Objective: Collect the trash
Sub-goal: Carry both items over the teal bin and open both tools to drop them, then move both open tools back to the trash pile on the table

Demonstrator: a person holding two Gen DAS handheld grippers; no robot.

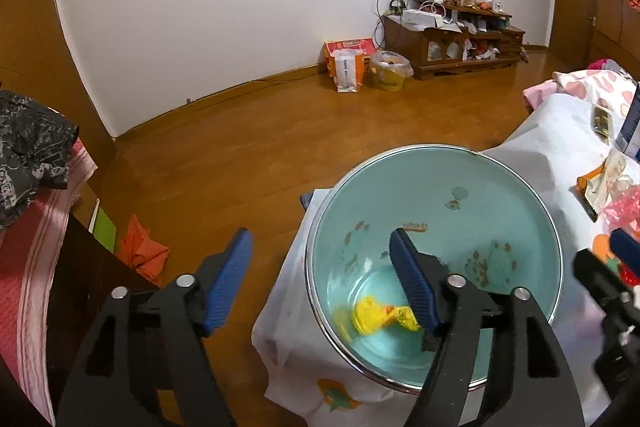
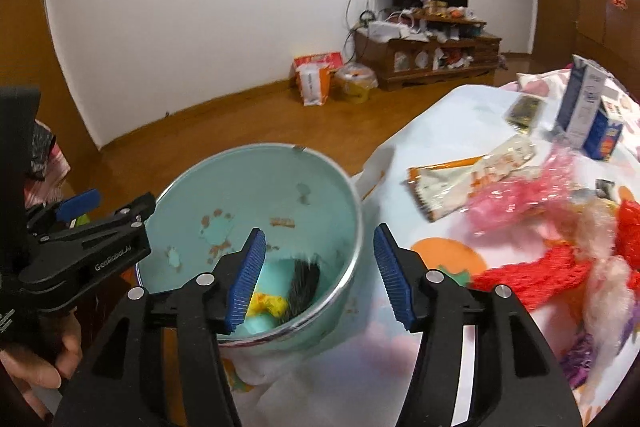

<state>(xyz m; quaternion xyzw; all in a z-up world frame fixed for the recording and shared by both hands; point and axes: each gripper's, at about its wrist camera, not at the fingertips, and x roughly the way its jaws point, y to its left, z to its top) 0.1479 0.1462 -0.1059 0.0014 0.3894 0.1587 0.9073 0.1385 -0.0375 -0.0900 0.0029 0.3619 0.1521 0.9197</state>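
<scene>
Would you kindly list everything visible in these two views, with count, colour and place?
bin: one, teal, at the table's left edge
yellow scrap: one, on the bin's bottom
dark scrap: one, black, in the bin beside the yellow scrap
tablecloth: one, white with orange prints, over the table
wrapper: one, white and orange, on the cloth right of the bin
pink plastic: one, crumpled, right of the wrapper
red netting: one, near right of the cloth
cartons: two, white and blue, upright, far right
dark packet: one, left of the cartons
left hand-held gripper: open, over the bin's left rim
right hand-held gripper: open, over the bin's right rim
</scene>
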